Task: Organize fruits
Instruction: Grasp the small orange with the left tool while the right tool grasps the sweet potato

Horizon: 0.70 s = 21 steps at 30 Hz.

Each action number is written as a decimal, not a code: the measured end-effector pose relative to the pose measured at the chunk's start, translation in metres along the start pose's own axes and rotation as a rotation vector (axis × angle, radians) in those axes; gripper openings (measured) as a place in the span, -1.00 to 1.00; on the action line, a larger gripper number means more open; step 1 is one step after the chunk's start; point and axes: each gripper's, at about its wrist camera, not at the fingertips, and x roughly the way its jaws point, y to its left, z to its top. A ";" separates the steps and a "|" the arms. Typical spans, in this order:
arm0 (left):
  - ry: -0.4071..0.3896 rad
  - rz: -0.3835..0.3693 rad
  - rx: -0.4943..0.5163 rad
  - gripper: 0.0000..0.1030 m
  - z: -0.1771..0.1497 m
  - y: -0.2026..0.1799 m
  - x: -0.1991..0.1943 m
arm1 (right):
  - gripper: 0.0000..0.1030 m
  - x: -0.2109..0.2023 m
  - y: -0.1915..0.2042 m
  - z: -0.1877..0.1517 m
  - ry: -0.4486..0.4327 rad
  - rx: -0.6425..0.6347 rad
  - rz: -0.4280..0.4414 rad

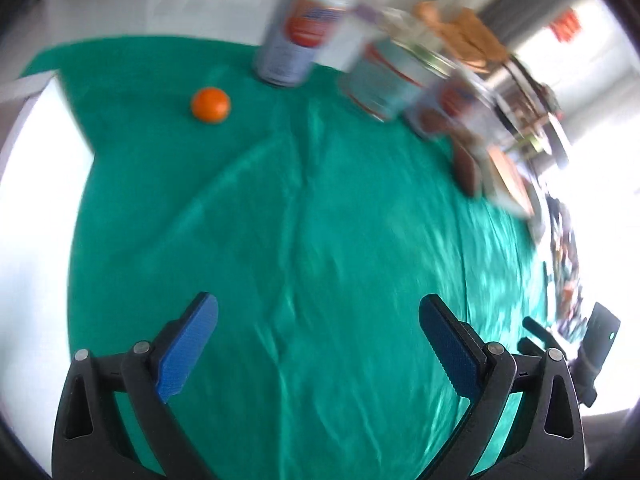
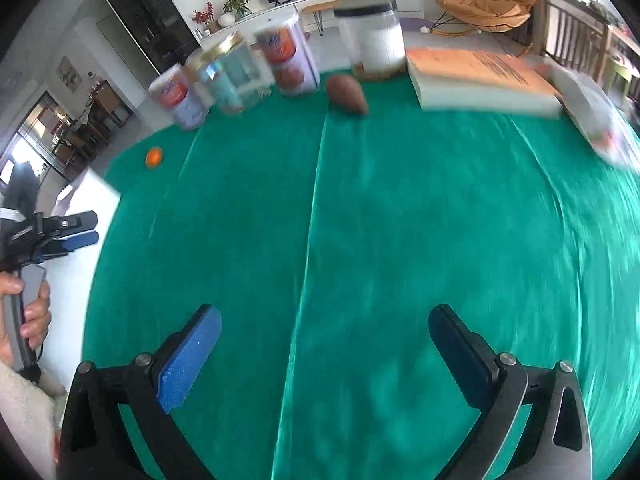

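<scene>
Both grippers hang over the green cloth (image 2: 360, 220) with nothing in them. The left gripper (image 1: 318, 344) has its blue pads (image 1: 188, 348) spread wide, bare cloth between them, and the right gripper (image 2: 325, 354) is just as wide and just as empty: that spread looks like readiness for a round fruit rather than a grip on anything. The orange (image 1: 211, 105) sits alone on the far-left part of the cloth, well apart from everything else and ahead-left of the left fingers, so I judge it the left side's natural pick. The brown fruit (image 2: 347, 94) lies on its side at the far edge, just beside a labelled tub (image 2: 290, 60) and near the white-filled jar (image 2: 374, 38); what kind it is, I cannot tell through the blur. The tubs and a glass jar (image 2: 230, 74) stand in a row along the back, with a book (image 2: 480, 78) lying flat to their right, leaving the middle open, perhaps as working room. No bowl or tray for the fruit shows in either view, so where they belong I cannot say. In the right view the left tool (image 2: 60, 236) is seen side-on at the table's left edge, a hand (image 2: 28, 312) wrapped round its handle.
</scene>
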 end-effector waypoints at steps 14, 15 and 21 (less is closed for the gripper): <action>0.031 0.193 -0.045 0.45 0.114 0.041 0.068 | 0.55 0.090 0.009 0.181 0.098 -0.114 -0.074; 0.019 0.201 -0.036 0.43 0.117 0.040 0.068 | 0.49 0.093 0.012 0.185 0.104 -0.116 -0.085; 0.006 0.242 -0.008 0.03 0.117 0.034 0.071 | 0.43 0.114 0.026 0.201 0.141 -0.158 -0.140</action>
